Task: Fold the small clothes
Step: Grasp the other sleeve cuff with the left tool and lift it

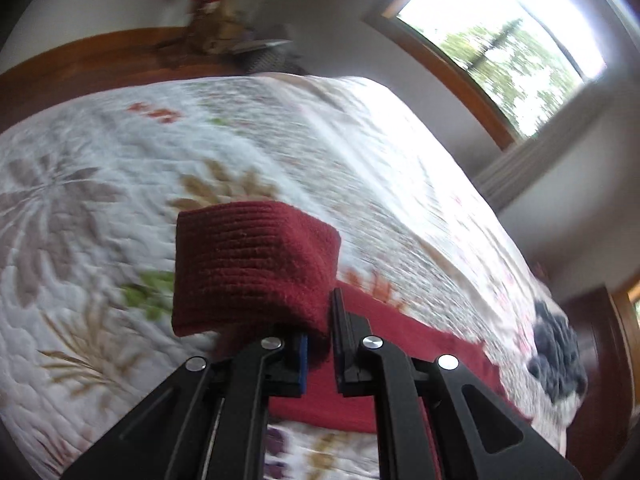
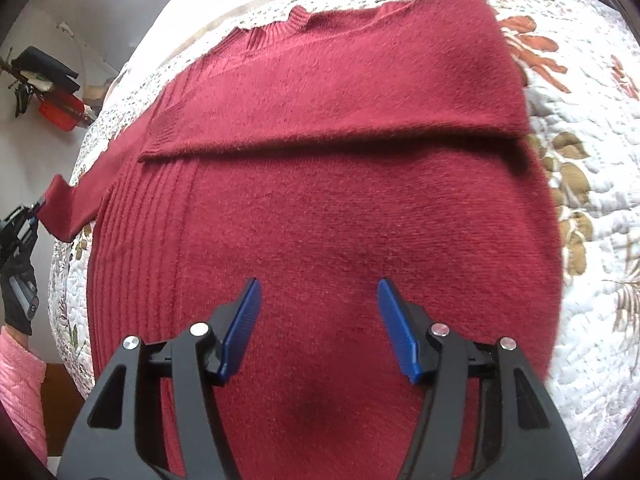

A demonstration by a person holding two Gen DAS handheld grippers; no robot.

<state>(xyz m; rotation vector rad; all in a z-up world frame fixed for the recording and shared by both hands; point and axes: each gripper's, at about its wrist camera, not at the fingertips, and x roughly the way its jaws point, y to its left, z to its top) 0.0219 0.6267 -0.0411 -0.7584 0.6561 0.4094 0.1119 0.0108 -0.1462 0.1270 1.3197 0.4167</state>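
While a dark red sweater point(image 2: 328, 184) lies spread across a bed under a white floral quilt point(image 2: 592, 216), a few other things sit around it: a dark blue-grey bundle of cloth point(image 1: 558, 356) rests on the quilt near the bed's far corner in the left wrist view, a bright window point(image 1: 508, 48) is set in the wall beyond, and a wooden headboard point(image 1: 80, 60) edges the far side. One sleeve is already folded across the sweater's chest, forming a straight edge over the body. The right claw point(image 2: 319, 328) hovers just above the lower body of the sweater, its blue pads wide apart and holding nothing. The left claw point(image 1: 320, 344) is clamped on the ribbed cuff point(image 1: 252, 264) of the other sleeve, which is lifted off the quilt and stands up between the fingers. At the right view's left edge, a gloved hand point(image 2: 18, 292) with a pink sleeve holds that claw.
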